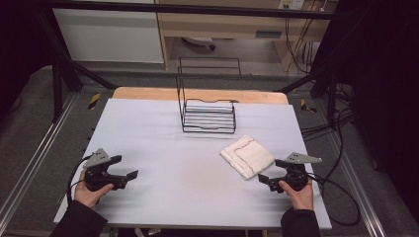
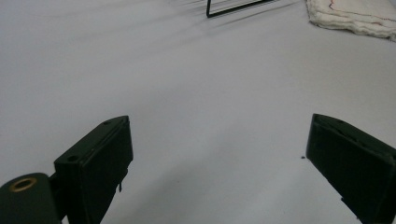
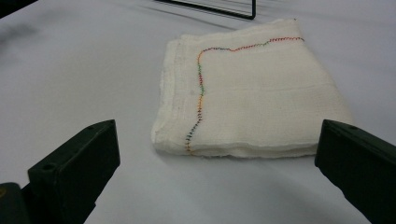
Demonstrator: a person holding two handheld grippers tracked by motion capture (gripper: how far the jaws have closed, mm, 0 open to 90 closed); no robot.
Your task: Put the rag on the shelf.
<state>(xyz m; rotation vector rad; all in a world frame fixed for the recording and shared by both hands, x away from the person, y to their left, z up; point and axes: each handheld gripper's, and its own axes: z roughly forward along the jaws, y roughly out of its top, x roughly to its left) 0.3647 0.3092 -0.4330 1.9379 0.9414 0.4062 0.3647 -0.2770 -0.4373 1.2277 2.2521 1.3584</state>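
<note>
Nothing is grasped yet. The folded cloth (image 1: 247, 156) lies on the desk (image 1: 188, 182) just before the wire rack (image 1: 207, 116). Right hand-held gripper (image 1: 269, 178), jaws released, faces it; left hand-held gripper (image 1: 129, 175) waits released, well apart. Next likely: closing on the cloth's near edge.

The high view looked forward and down over the whole bench (image 1: 163, 148). Each hand-held gripper view sat low, skimming the surface. Both shared the folded cloth (image 3: 252, 88) and the wire rack (image 2: 238, 7), the right one far nearer the cloth.
</note>
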